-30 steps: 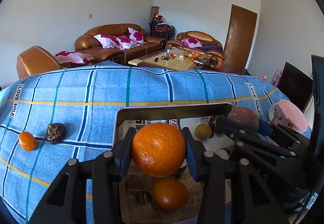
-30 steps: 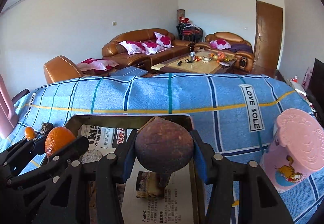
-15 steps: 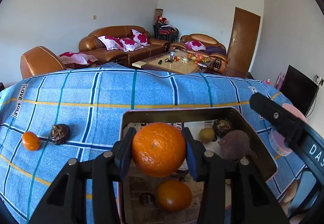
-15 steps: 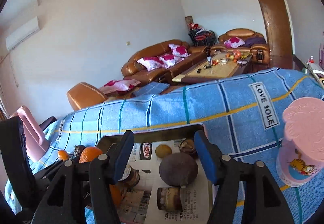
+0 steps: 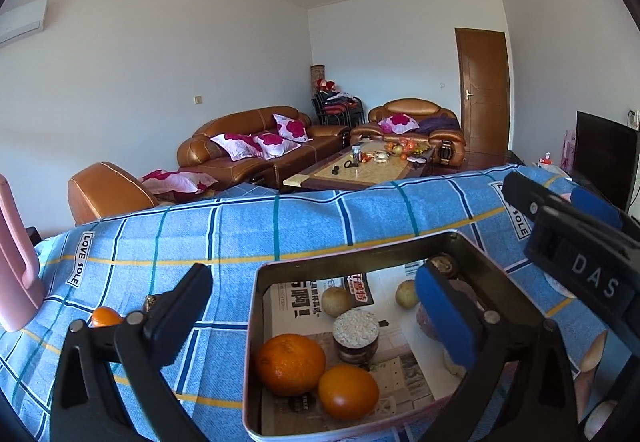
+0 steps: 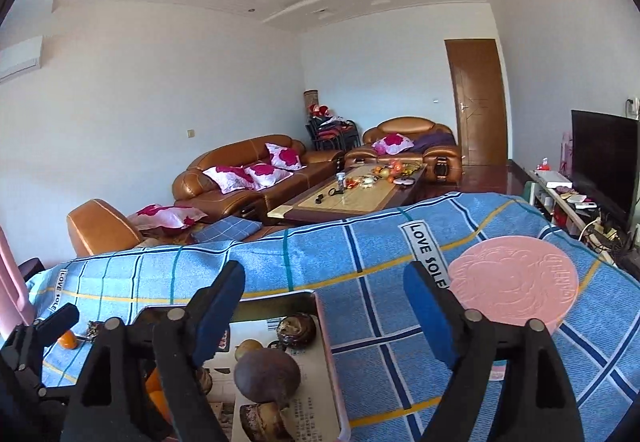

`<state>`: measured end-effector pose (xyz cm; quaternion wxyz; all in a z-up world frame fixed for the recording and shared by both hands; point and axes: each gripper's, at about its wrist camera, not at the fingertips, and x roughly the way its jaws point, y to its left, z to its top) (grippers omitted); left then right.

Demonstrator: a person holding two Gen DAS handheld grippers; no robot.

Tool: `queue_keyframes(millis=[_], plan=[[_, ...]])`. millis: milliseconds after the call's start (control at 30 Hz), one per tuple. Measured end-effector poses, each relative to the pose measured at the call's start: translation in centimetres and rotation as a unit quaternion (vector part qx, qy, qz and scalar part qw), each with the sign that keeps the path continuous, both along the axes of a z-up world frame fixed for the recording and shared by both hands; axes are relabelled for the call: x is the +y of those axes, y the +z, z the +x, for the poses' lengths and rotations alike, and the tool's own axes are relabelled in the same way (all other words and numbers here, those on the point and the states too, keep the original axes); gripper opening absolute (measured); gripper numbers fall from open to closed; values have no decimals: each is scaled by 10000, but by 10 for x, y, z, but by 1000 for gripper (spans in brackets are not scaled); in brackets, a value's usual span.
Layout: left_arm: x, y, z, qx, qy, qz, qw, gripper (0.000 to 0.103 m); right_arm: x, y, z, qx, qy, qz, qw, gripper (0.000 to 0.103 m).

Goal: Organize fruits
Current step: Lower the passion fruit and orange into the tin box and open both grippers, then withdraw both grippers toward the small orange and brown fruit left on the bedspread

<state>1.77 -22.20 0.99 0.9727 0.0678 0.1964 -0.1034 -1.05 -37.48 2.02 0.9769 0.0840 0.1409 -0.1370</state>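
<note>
A metal tray (image 5: 352,260) lined with newspaper sits on the blue checked cloth. In it lie two oranges (image 5: 290,364) (image 5: 348,390), two small yellowish fruits (image 5: 337,301), a cut fruit (image 5: 355,334) and dark fruits. My left gripper (image 5: 316,308) is open and empty above the tray's left part. My right gripper (image 6: 324,308) is open and empty above the tray's right rim (image 6: 326,346); a brown round fruit (image 6: 267,376) lies below it. A small orange (image 5: 105,317) and a dark fruit (image 5: 151,300) lie on the cloth left of the tray.
A pink lidded cup (image 6: 514,284) stands on the cloth right of the tray. A pink handle-like thing (image 5: 16,262) is at the far left. The right gripper's body (image 5: 576,254) shows at the right of the left wrist view. Sofas and a coffee table lie beyond.
My left gripper opened and let the big orange into the tray. My right gripper had released the brown fruit into the tray and has drawn back up and to the right.
</note>
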Motion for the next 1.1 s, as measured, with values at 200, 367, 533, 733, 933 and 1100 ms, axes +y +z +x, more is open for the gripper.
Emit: queue_keyframes(millis=[200, 367, 533, 733, 933, 1100], plan=[[4, 1, -2, -10, 34, -75, 10000, 103, -1, 0, -12, -355, -353, -205, 9985, 86], [8, 1, -8, -118, 253, -76, 9996, 103, 6, 5, -27, -702, -663, -487, 9941, 94], [13, 1, -14, -94, 359, -80, 9993, 103, 10, 7, -34, -689, -671, -434, 9944, 94], [21, -2, -18, 55, 495, -62, 9987, 103, 8, 5, -46, -749, -716, -221, 9944, 94], [40, 0, -28, -97, 648, -266, 9975, 103, 14, 3, -51, -560, -569, -90, 9968, 94], [52, 2, -31, -316, 693, 112, 9970, 103, 28, 6, -59, -635, -643, -272, 9955, 94]])
